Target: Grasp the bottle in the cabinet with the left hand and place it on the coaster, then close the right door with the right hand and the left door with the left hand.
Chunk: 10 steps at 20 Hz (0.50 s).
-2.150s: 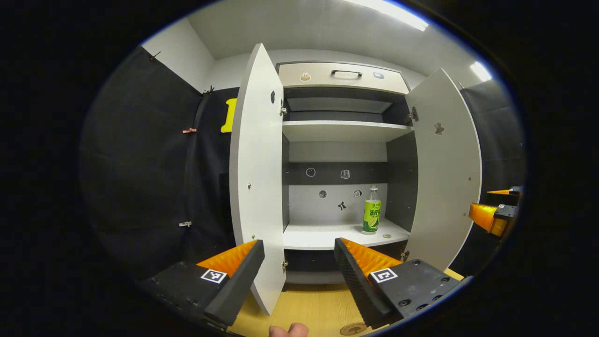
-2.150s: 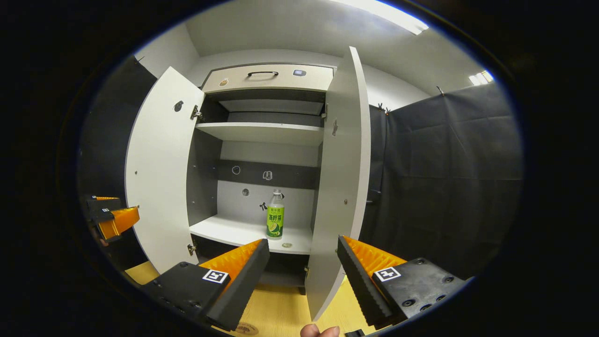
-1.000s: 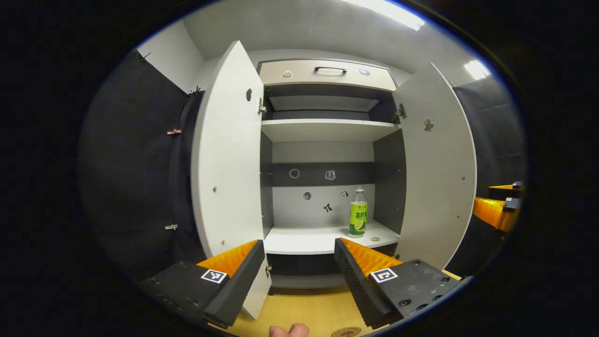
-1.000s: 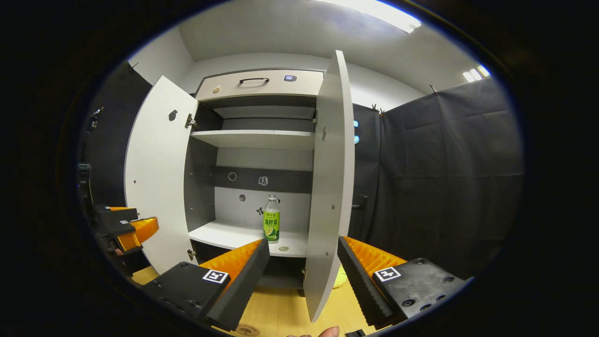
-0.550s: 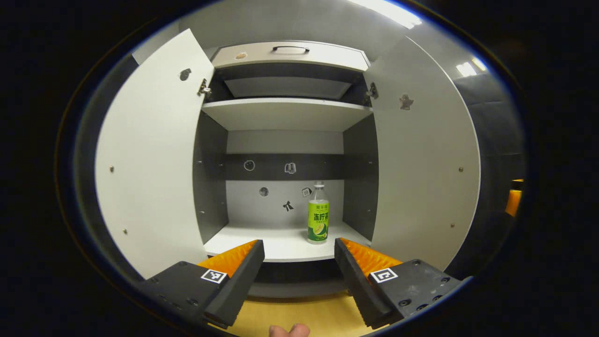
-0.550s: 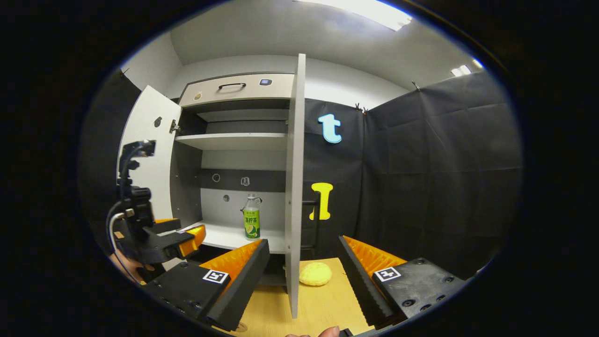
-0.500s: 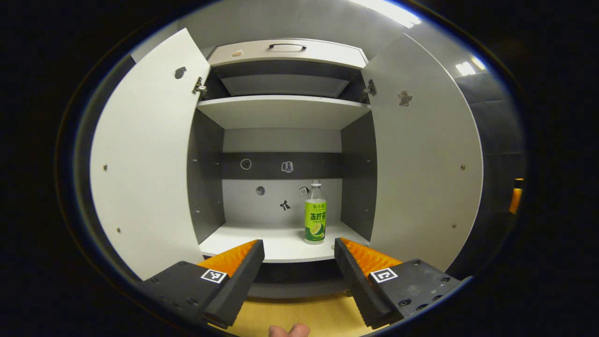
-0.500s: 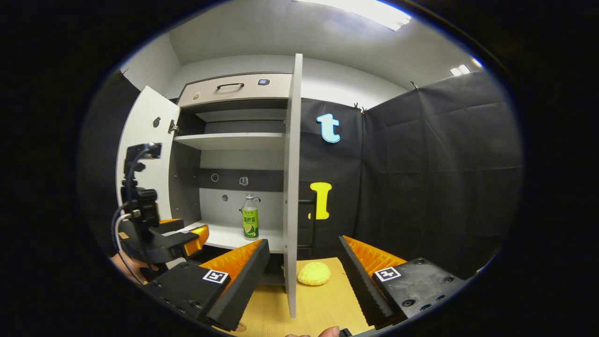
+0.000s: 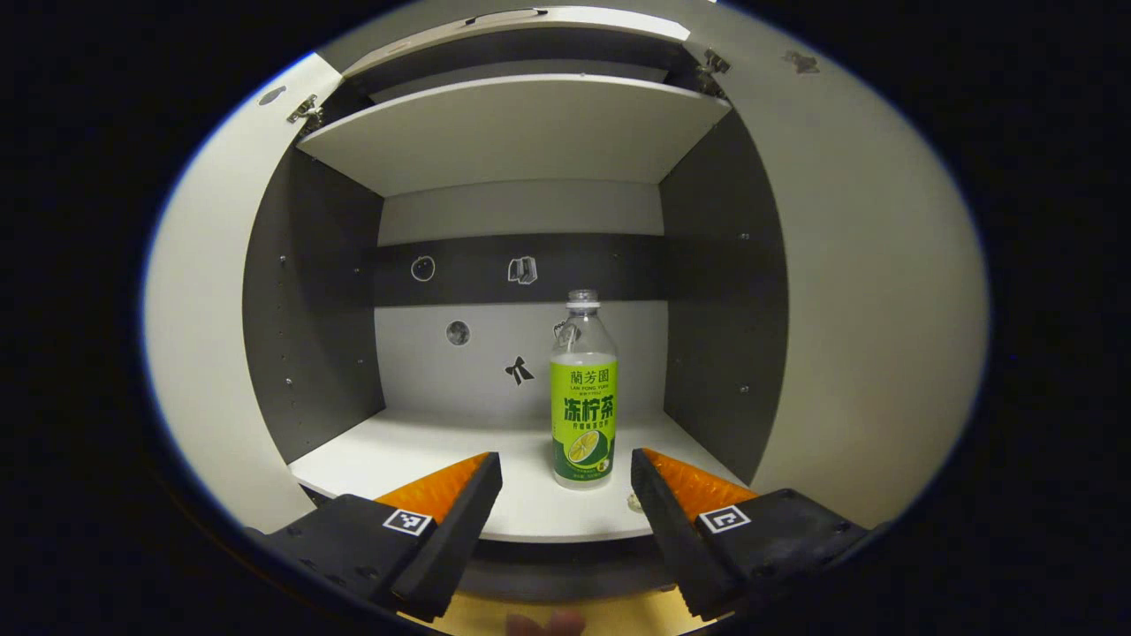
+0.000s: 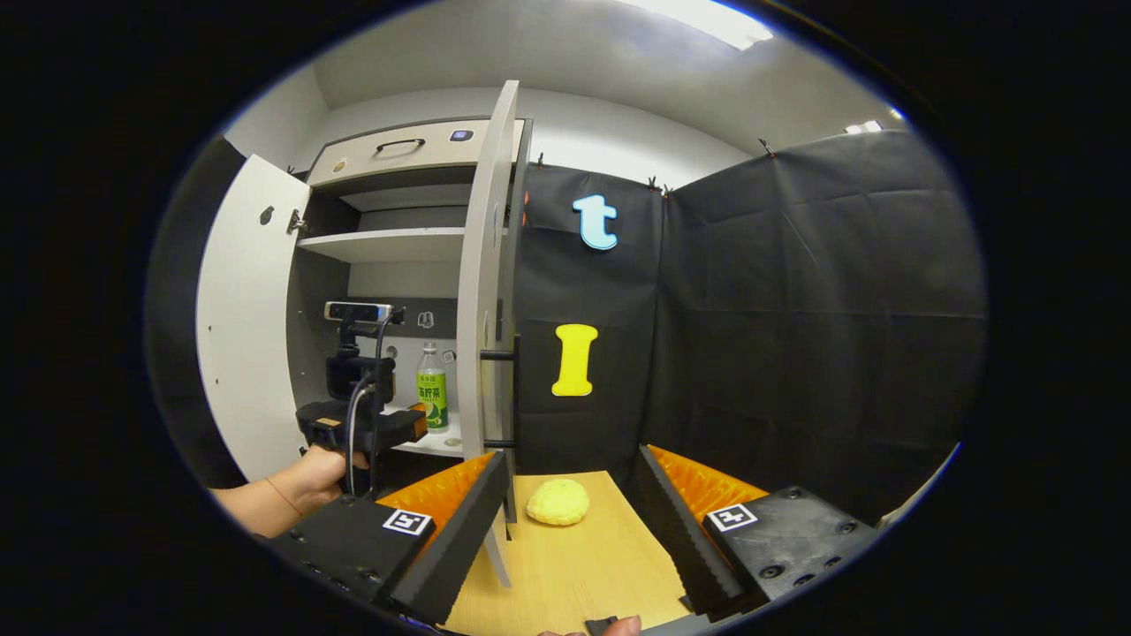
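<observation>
- Bottle stands upright, centre frame, on the cabinet shelf.
- I hold my left gripper wide to straddle it.
- My right gripper waits wide beside the right door.

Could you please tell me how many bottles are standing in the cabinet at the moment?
1. The bottle stands upright on the lower shelf, right of centre, ahead of the open left gripper. The open right door hides part of the interior in the right gripper view.
</observation>
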Available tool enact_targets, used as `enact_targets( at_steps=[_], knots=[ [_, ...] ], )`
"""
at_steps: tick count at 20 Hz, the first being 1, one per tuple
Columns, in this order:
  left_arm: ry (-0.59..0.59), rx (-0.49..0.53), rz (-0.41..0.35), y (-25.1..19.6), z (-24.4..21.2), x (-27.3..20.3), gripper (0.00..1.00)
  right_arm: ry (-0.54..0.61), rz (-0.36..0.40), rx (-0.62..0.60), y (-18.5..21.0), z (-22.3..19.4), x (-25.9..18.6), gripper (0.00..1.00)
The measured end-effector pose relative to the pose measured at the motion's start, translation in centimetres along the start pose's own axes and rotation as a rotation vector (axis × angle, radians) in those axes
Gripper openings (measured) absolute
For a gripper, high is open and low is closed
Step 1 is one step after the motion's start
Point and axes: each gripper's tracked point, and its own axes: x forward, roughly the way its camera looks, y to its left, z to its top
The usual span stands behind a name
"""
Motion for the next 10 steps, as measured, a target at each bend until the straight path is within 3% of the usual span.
enact_targets(
  at_steps=[5,10],
  knots=[
    [-0.027,0.02,-0.021,-1.0,0.3,4.9,0.94,0.012,0.023,-0.051,-0.7,-0.7,1.9,0.97],
    [-0.023,0.036,0.039,-1.2,0.6,8.4,0.94,0.03,0.04,-0.053,-0.9,-1.4,4.1,0.97]
  ],
)
